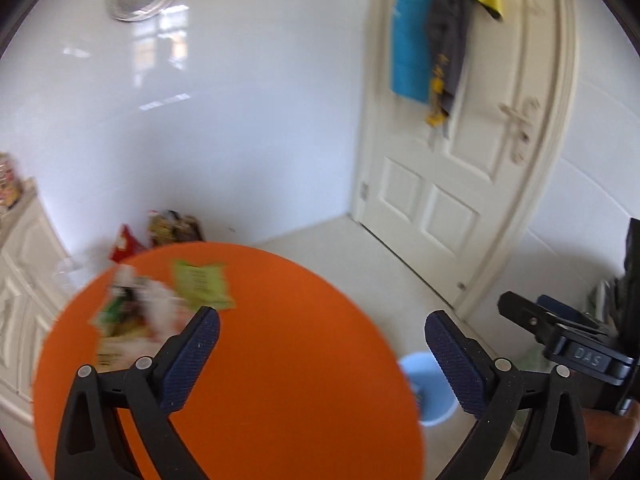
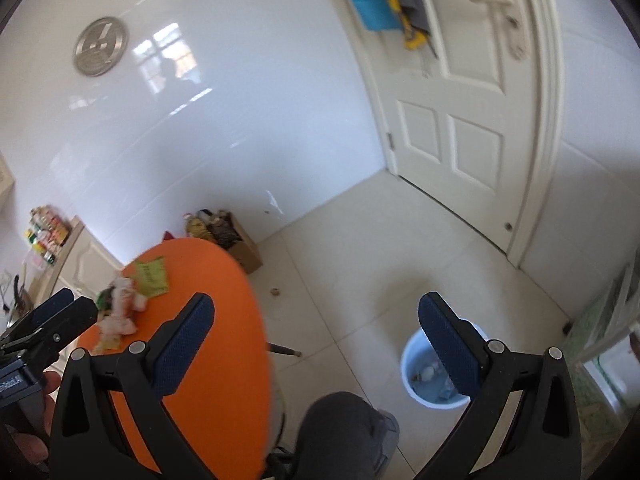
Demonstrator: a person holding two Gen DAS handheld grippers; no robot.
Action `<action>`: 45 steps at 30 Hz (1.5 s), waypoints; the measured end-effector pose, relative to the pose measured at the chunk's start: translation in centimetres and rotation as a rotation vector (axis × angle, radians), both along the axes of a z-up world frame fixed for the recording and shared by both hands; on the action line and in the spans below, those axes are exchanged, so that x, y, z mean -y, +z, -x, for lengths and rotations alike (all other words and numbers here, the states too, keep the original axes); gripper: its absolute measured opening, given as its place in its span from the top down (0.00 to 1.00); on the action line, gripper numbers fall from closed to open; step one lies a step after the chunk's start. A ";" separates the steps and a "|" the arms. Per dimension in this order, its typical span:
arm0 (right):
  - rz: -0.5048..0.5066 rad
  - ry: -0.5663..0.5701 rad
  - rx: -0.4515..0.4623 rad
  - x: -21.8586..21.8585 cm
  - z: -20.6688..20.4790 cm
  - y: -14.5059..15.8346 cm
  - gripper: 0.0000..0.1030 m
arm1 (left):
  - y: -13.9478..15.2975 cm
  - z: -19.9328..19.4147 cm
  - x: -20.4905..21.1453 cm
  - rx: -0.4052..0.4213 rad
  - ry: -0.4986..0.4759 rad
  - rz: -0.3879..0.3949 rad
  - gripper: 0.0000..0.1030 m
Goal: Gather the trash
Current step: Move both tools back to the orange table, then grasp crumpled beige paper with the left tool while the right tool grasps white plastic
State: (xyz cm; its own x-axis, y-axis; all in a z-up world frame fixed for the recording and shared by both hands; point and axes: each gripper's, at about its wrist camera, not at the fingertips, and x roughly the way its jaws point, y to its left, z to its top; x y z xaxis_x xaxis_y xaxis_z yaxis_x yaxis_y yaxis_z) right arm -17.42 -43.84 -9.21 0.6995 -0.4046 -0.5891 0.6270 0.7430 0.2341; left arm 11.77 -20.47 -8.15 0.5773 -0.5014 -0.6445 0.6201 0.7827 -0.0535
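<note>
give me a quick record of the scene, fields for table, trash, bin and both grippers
table: round orange table
trash: green wrapper and a crumpled heap on the table's far side
bin: blue bin on the floor beside the table, some scraps inside
left hand-held gripper: open, empty, above the table
right hand-held gripper: open, empty, above the floor between table and bin
</note>
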 end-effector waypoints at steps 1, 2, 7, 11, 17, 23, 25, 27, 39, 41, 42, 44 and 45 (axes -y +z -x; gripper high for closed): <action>0.015 0.027 0.005 -1.2 -1.0 0.7 0.00 | 0.5 0.4 -1.7 0.016 0.030 0.009 0.01; 0.027 0.048 0.009 -2.3 -1.8 1.2 0.00 | 0.7 0.9 -3.1 0.029 0.060 0.013 0.01; 0.093 0.170 0.014 -7.8 -6.0 3.1 0.00 | 1.1 3.2 -10.5 0.068 0.192 0.044 0.01; 0.139 0.261 0.011 -12.1 -8.9 4.0 0.00 | 1.2 4.7 -15.1 0.088 0.298 0.046 0.01; 0.194 0.377 0.011 -17.2 -12.2 4.7 0.00 | 2.0 7.2 -20.4 0.114 0.432 0.062 0.01; 0.236 0.447 0.005 -20.7 -14.6 5.1 0.00 | 3.0 8.3 -21.8 0.120 0.503 0.079 0.01; 0.256 0.454 0.004 -21.4 -15.3 5.3 0.00 | 3.5 8.2 -21.9 0.129 0.515 0.080 0.01; 0.276 0.459 0.005 -22.1 -15.7 5.6 0.00 | 3.6 8.4 -22.0 0.135 0.527 0.079 0.01; 0.272 0.457 -0.107 -20.0 -18.9 2.0 0.00 | -0.5 1.5 -21.7 -0.032 0.518 0.032 0.01; 0.256 0.463 -0.142 -19.4 -19.6 0.5 0.00 | -2.1 -0.1 -21.0 -0.069 0.506 0.007 0.01; 0.244 0.468 -0.156 -19.1 -20.0 -0.2 0.00 | -2.5 -1.2 -20.8 -0.082 0.499 -0.003 0.01; 0.217 0.476 -0.187 -18.5 -20.8 -1.8 0.00 | -3.9 -2.8 -19.7 -0.118 0.477 -0.021 0.01; 0.209 0.478 -0.197 -18.3 -21.1 -2.3 0.00 | -3.9 -4.3 -19.3 -0.130 0.466 -0.027 0.01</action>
State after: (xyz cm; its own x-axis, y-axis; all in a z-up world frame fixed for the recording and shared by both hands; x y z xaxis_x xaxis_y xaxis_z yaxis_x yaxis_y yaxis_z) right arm 3.67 -25.54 -11.54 0.7186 -0.1917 -0.6685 0.2260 0.9735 -0.0362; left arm 16.03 -1.21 -12.08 0.6507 -0.1903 -0.7351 0.1923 0.9778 -0.0829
